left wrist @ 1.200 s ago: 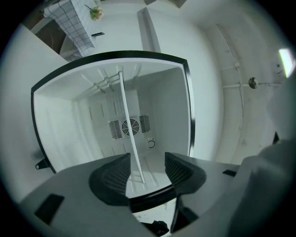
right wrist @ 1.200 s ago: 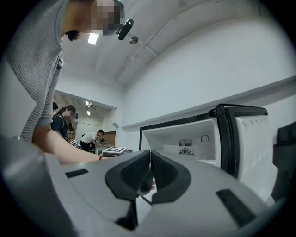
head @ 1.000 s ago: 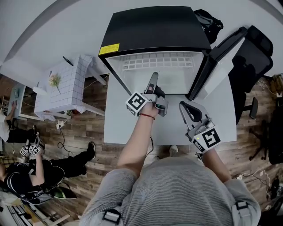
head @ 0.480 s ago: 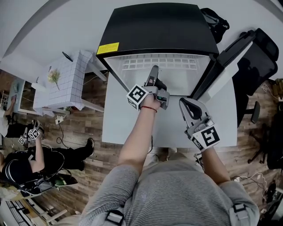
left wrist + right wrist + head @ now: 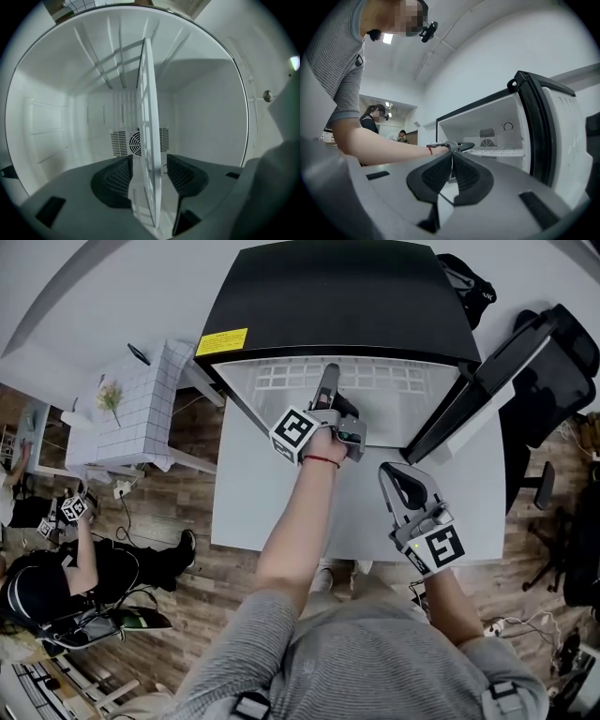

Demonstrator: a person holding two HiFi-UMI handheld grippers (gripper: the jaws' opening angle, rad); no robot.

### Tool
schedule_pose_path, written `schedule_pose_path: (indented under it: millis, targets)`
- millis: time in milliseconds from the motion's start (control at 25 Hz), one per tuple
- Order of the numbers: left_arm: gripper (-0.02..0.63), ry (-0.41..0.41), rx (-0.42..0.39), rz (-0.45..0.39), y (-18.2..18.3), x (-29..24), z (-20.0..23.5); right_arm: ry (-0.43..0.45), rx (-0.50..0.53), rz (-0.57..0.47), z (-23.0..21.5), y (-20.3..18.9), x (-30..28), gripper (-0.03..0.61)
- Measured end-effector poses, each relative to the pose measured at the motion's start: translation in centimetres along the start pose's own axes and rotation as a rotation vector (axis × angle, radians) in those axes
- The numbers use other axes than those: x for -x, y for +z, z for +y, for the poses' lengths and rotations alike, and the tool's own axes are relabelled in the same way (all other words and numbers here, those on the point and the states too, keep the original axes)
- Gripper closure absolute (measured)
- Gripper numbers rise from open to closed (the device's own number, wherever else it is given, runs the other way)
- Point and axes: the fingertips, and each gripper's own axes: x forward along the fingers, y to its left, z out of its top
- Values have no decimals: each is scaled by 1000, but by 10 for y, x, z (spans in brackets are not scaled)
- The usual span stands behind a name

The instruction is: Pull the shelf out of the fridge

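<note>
— Two things first: where is the shelf (image 5: 149, 117), and how would it handle?

— It lies level about midway up inside the open fridge (image 5: 328, 296). The fridge stands on the white counter (image 5: 248, 502) with its door (image 5: 487, 371) swung out to the right. I judge the shelf light and fairly stiff. It is a thin moulded panel, likely plastic, so it could flex or crack if twisted.

— What does it look like?

— White all over and flat, with rows of rectangular openings forming a grid towards the back. In the left gripper view it shows edge-on, a slim blade running back towards the fan grille (image 5: 137, 140) on the rear wall.

— Where should one take hold?

— On the front edge, near the middle, so it slides out straight rather than jamming askew. The left hand-held gripper (image 5: 149, 169) is just there. Its jaws are spread with that edge between them and the pads close on either side. A sliver of gap shows on one side, so I read it as straddling the edge, not yet clamped.

— And the other one?

— The right hand-held gripper (image 5: 451, 159) hangs over the counter in front of the fridge, well apart from the shelf, with its jaws pressed together on nothing.

— Any risk?

— A smooth edge may slip from the pads, so the pull calls for a firm squeeze and a level draw.
</note>
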Motion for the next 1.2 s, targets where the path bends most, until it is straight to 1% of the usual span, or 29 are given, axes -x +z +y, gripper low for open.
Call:
schedule_pose_path:
  millis: [240,440,600,760,1000,1200]
  targets:
    - [396,28,16,-38,7,-14,11,-21,-38,9,-3,-15,4,565]
    - [403,53,-14,-55,9,-23,12,-30,-48,30,-1,-26,11,565]
    - [434,63,3,-74,9,-27,13,-38,-63,36,-3,-30,14,565]
    - [477,50,26,-79,11,-29,11,-42,-22,31,-6,-25,11,565]
    - [571,22,27,-69,12,-31,7,-62,41,16,-19,-22,-1,565]
    - [575,9,47,-74,12,-30,7,-88,65,6,-31,-25,-17,565]
